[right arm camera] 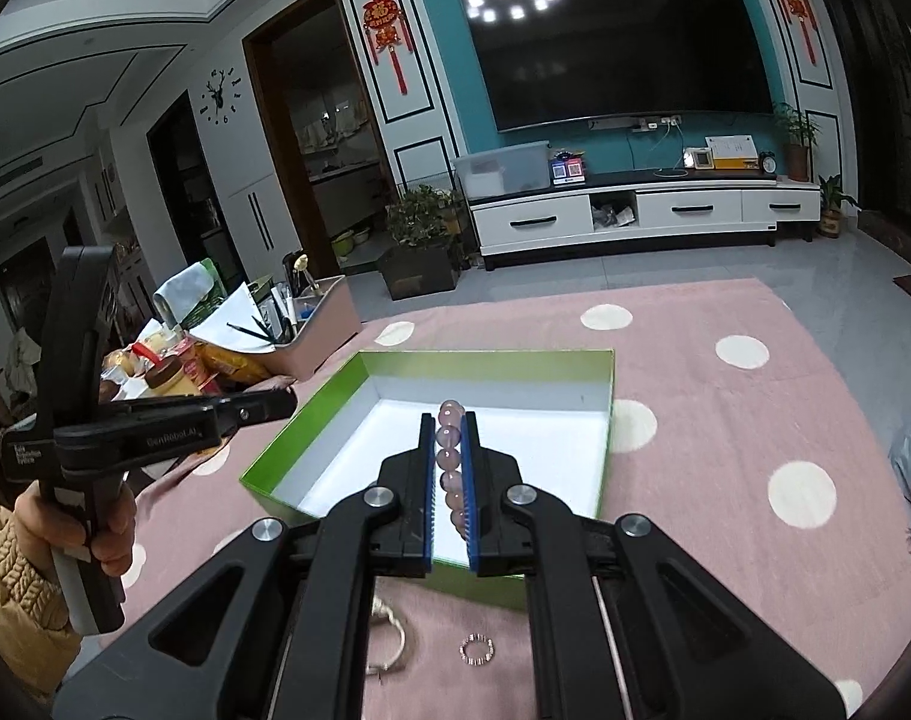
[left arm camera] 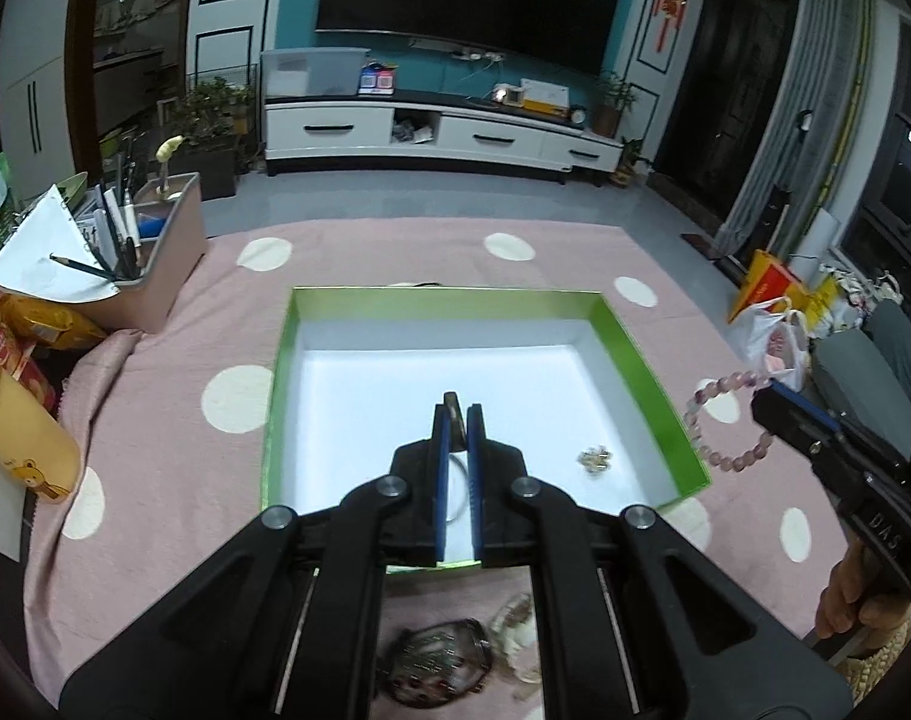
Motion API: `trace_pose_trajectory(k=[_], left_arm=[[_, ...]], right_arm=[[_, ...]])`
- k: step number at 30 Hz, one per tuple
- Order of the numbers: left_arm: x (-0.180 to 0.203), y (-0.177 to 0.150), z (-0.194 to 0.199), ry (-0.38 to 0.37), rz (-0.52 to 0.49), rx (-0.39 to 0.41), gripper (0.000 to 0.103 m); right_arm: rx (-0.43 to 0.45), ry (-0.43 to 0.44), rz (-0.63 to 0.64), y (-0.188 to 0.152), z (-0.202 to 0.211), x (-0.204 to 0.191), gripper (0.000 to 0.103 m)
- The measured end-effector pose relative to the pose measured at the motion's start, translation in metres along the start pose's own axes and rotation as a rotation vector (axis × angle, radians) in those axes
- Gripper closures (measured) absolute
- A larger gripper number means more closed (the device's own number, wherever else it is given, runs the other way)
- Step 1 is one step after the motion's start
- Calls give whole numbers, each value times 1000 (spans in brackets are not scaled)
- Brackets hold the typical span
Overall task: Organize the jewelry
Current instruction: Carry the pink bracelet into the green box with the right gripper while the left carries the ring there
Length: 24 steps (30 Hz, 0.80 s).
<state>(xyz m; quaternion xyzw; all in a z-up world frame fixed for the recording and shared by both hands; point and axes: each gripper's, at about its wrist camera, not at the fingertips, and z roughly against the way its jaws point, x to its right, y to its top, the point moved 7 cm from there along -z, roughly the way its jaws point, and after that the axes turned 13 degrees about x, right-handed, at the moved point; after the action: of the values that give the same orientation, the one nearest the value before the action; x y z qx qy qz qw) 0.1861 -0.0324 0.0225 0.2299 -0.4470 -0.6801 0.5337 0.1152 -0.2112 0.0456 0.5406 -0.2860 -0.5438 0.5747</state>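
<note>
A green box with a white inside [left arm camera: 635, 354] [right arm camera: 311, 408] lies open on the pink dotted cloth. My left gripper [left arm camera: 457, 414] is shut on a thin dark bangle [left arm camera: 453, 411], held over the box. A small gold trinket [left arm camera: 595, 459] lies in the box at its right side. My right gripper [right arm camera: 448, 420] is shut on a pink bead bracelet [right arm camera: 449, 438], above the box's near edge; the bracelet also shows in the left wrist view [left arm camera: 719, 420] hanging by the box's right wall.
On the cloth in front of the box lie a dark bead bracelet [left arm camera: 437, 660], a pale bracelet [left arm camera: 515, 630], a small beaded ring [right arm camera: 476, 649] and a cord loop [right arm camera: 392, 636]. A pen holder [left arm camera: 155, 240], snacks and a yellow bottle [left arm camera: 17, 420] stand at left.
</note>
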Motion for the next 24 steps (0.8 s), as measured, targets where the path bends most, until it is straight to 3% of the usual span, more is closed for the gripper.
trace_pose_trajectory(k=[24], left_arm=[[-54,-12,-77,113,58,-130,98]], right_arm=[[-150,-58,12,-25,-91,16,96]])
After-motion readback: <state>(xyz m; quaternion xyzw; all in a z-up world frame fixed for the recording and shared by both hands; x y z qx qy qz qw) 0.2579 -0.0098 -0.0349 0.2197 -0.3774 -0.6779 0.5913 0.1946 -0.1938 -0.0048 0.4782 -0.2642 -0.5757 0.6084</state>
